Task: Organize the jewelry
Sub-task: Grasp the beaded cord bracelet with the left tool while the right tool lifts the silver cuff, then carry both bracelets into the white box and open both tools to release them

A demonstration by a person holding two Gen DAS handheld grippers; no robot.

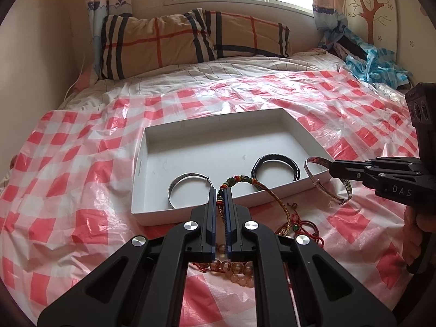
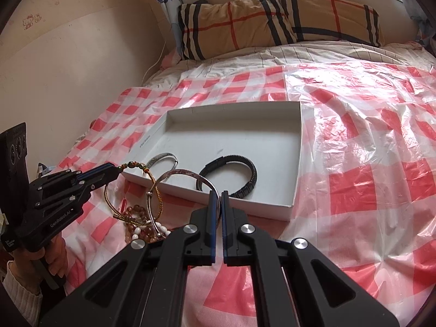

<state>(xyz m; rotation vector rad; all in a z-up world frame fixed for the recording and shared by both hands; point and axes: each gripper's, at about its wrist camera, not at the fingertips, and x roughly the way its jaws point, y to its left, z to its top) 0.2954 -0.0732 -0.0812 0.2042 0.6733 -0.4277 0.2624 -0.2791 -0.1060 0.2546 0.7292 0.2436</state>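
My left gripper (image 1: 221, 190) is shut on a braided cord bracelet (image 1: 239, 180) with green, red and yellow beads, lifted over the near edge of a shallow white box (image 1: 163, 216). Its cord trails down to the sheet. Coming in from the right, my right gripper (image 1: 331, 166) is shut on a thin silver bangle (image 1: 346, 188) beside the box's near right corner. The right wrist view shows that bangle (image 2: 177, 172) arcing left from the right gripper (image 2: 217, 192), and the left gripper (image 2: 118, 170) with the braided bracelet (image 2: 136, 166). Inside the box (image 2: 298, 150) lie a silver bangle (image 2: 163, 160) and a black bracelet (image 2: 231, 174).
Bead bracelets (image 1: 234, 268) and red cords (image 1: 299, 226) lie on the red-checked plastic sheet (image 1: 81, 190) in front of the box. A plaid pillow (image 1: 190, 38) sits at the bed's far end, a wall runs along the left, and a blue plastic bag (image 1: 376, 65) is at far right.
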